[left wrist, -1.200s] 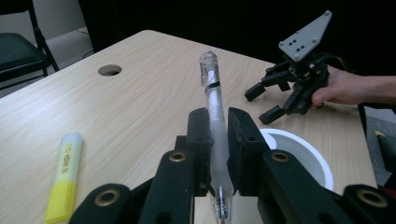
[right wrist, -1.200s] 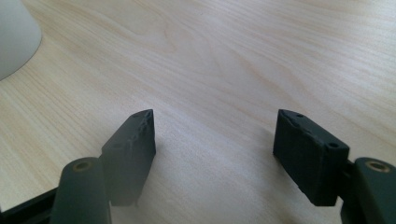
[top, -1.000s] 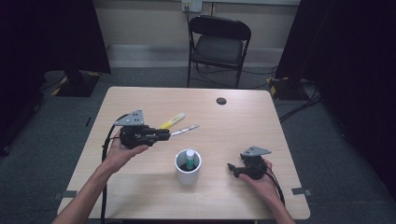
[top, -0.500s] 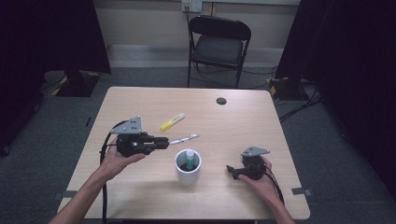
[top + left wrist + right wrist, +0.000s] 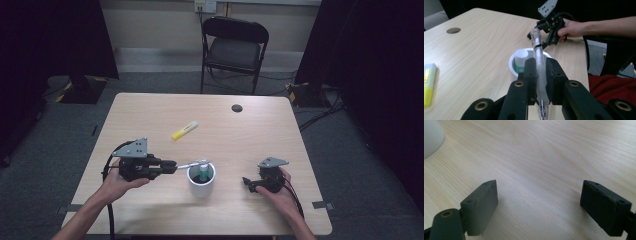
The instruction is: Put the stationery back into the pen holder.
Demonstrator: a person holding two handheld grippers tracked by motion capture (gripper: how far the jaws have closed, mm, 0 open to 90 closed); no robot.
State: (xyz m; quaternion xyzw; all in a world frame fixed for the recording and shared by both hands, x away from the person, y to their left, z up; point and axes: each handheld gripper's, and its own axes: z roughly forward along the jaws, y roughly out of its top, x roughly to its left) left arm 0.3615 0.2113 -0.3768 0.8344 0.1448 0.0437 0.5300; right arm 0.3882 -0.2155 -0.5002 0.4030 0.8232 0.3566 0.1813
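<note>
Tongs first: the left tongs are pressed tight on a clear pen, their black pads pinching its barrel near the middle. In the high view the left tongs hold the pen almost level, its far end reaching over the rim of a white cup. The cup stands just beyond the jaws in the left gripper view, with a green and white marker upright inside it. The right tongs are spread wide and grip nothing, with bare wood between the two pads; the cup's curved wall sits at the upper left corner of the right gripper view. In the high view the right tongs rest low on the counter, to the right of the cup and apart from it.

The counter is pale wood with a round cable hole near its far edge. A yellow highlighter lies alone beyond the cup. Behind the counter stands a black folding chair on grey carpet, with dark curtains at both sides.
</note>
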